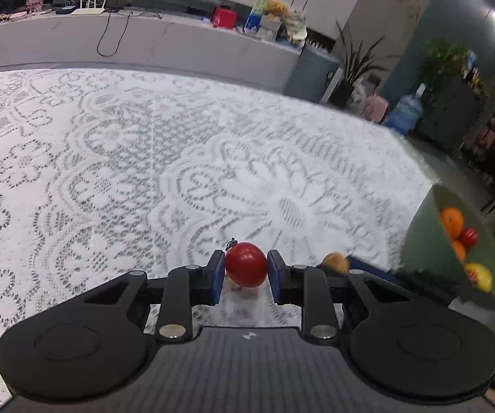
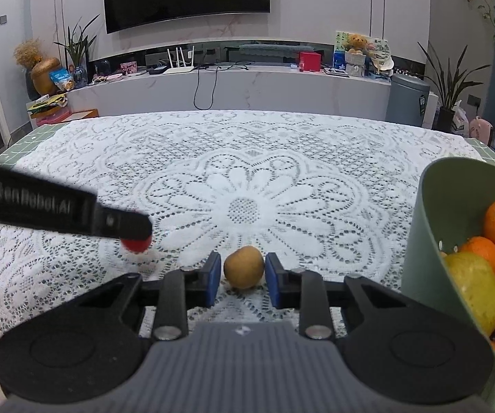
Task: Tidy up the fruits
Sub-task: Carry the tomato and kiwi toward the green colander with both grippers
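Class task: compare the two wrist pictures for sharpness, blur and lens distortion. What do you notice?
Left wrist view: the white lace tablecloth is smeared, the round red fruit sharp. Right wrist view: lace crisp, the black left gripper blurred, the green plastic bowl bent by fisheye.

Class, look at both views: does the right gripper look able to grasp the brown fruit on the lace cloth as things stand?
Probably yes. The brown fruit already sits between the right gripper's open fingers, with nothing between them. The left gripper, holding the red fruit, is off to the side.
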Available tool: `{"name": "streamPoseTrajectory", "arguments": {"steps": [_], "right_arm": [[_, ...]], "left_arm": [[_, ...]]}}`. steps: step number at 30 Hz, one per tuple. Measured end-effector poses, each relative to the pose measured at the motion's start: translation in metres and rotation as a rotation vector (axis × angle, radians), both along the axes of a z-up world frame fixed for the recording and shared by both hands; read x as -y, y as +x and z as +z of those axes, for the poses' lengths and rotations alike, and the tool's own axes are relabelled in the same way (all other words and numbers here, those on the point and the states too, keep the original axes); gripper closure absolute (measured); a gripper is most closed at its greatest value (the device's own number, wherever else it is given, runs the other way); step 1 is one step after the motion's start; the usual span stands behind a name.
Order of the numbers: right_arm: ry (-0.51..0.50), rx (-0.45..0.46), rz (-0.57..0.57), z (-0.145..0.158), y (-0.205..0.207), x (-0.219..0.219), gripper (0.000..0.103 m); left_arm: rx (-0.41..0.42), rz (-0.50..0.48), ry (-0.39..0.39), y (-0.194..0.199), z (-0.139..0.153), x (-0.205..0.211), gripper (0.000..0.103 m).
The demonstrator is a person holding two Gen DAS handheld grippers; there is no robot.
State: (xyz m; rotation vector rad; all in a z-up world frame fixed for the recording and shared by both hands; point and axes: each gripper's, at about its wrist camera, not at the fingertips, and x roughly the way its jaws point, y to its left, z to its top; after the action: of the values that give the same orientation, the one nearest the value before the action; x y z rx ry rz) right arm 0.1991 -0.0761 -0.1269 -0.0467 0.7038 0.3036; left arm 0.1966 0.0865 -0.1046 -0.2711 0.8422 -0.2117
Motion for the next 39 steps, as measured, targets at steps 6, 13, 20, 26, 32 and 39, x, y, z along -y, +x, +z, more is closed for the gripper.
{"name": "streamPoseTrajectory", "arguments": {"steps": [6, 13, 20, 26, 32, 39], "right_arm": [[0.009, -0.012, 0.000, -0.001, 0.002, 0.001, 0.080], [0.017, -0.012, 0.000, -0.004, 0.003, 0.002, 0.080], [0.012, -0.011, 0.007, -0.005, 0.004, 0.001, 0.080], [0.020, -0.002, -0.001, -0.002, 0.000, 0.004, 0.080], [0.010, 0.043, 0.024, 0.009, -0.014, 0.001, 0.080], [0.025, 0.104, 0.037, 0.030, -0.037, 0.007, 0.080]], "left_arm": [[0.005, -0.031, 0.037, 0.002, -0.006, 0.008, 0.071], [0.019, -0.030, 0.039, 0.004, -0.011, 0.011, 0.072], [0.025, -0.024, 0.060, 0.001, -0.009, 0.012, 0.072], [0.053, -0.001, 0.051, -0.014, 0.003, 0.010, 0.072], [0.091, 0.007, 0.081, -0.031, 0.018, 0.013, 0.072], [0.112, 0.034, 0.098, -0.061, 0.026, 0.014, 0.072]]}}
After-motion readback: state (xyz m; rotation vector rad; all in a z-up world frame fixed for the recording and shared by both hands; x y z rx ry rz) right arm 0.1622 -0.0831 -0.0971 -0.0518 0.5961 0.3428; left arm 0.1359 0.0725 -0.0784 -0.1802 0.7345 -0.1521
